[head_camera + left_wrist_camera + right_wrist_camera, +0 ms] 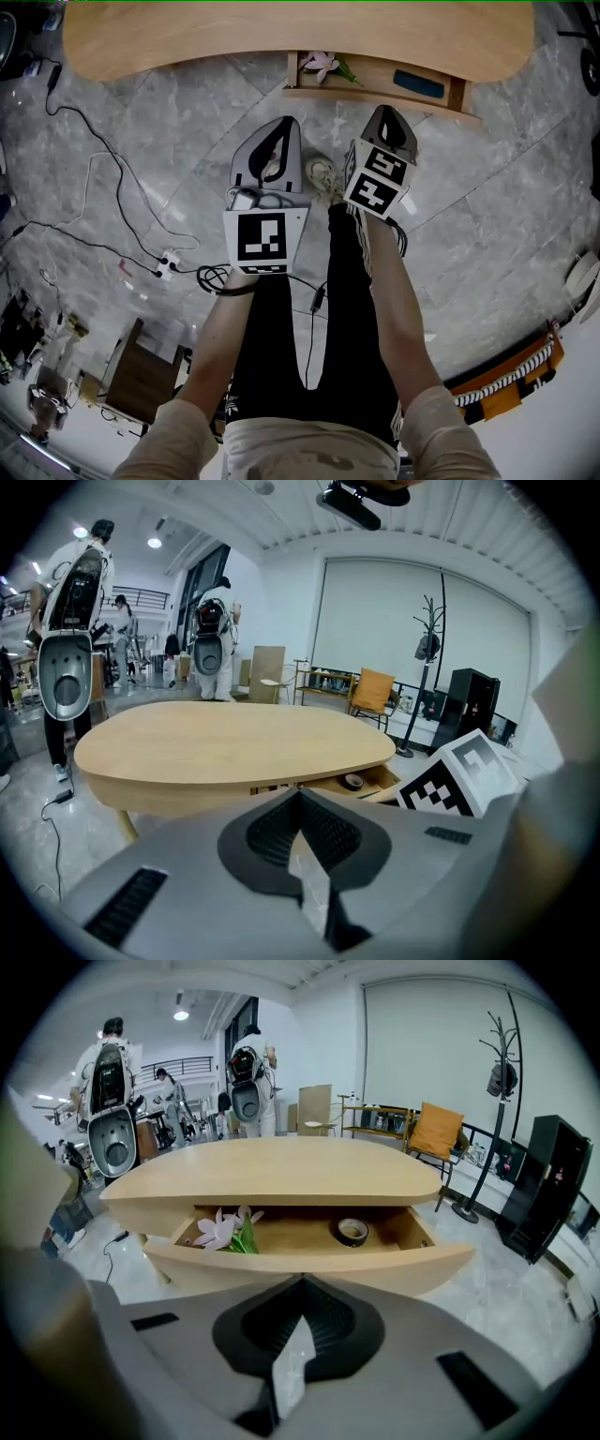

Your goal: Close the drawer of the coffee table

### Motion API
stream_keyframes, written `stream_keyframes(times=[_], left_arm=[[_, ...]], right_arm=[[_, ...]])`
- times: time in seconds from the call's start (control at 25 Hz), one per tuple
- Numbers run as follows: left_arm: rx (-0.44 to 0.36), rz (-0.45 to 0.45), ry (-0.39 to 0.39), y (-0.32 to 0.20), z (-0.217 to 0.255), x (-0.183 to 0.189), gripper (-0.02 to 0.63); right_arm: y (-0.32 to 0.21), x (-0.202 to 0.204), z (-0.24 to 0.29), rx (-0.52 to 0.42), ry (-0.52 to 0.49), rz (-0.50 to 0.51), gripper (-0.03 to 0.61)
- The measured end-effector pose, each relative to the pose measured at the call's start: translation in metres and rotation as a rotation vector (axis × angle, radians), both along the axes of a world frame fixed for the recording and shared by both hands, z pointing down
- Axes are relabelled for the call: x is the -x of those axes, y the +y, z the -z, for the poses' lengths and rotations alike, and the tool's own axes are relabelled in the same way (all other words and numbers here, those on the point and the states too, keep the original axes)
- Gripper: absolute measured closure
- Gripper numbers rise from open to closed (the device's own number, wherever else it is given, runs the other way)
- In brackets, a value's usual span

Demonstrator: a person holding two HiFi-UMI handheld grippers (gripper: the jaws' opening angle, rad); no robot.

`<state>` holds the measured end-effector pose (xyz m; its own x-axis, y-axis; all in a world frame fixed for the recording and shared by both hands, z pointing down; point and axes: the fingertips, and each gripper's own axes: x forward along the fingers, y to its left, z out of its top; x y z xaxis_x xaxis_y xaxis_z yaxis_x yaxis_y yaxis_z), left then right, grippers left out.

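The wooden coffee table (281, 37) lies ahead of me, its drawer (375, 96) pulled out toward me. In the right gripper view the open drawer (309, 1266) holds a pink flower (223, 1230) on the left and a roll of tape (352, 1231) on the right. My right gripper (302, 1281) hovers just short of the drawer front, its jaws shut with nothing between them. My left gripper (300, 791) is also shut and empty, off to the left of the drawer (361, 782), facing the table (225, 738). From above, the left gripper (284, 124) and right gripper (386, 112) are side by side.
Black cables (94, 169) and a power strip (167, 263) trail over the grey marble floor on the left. A wooden stool (141, 380) stands behind me to the left. Beyond the table are an orange chair (436, 1129), a coat stand (502, 1072), a black cabinet (548, 1194) and people.
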<state>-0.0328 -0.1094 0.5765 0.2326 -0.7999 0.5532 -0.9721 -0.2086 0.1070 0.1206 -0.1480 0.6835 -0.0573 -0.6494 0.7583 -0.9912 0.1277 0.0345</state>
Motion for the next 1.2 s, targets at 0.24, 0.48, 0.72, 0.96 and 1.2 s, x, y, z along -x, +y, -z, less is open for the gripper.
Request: stream_keyframes(times=[0.24,0.48,0.72,0.96,1.2], left_arm=[[0.013,-0.014,-0.003,0.001,-0.006,-0.006,0.607],[0.031,-0.019,-0.012,0.004,-0.014,-0.006,0.607],[-0.006,-0.003,-0.007,-0.008,-0.008,-0.003,0.606],[0.006,0.035,-0.002,-0.013,-0.026,0.008,0.606],[-0.015,0.064,0.039,-0.014,-0.037,0.003,0.607]], right_arm=[[-0.008,-0.002,0.001,-0.038,0.006,0.056,0.572],[-0.048,0.009,0.000,-0.073,0.018,0.114,0.572],[-0.068,0.011,0.002,-0.135,0.010,0.099,0.572],[-0.085,0.016,0.002,-0.202,-0.007,0.099,0.572],[-0.090,0.014,0.004,-0.297,-0.048,0.089,0.572]])
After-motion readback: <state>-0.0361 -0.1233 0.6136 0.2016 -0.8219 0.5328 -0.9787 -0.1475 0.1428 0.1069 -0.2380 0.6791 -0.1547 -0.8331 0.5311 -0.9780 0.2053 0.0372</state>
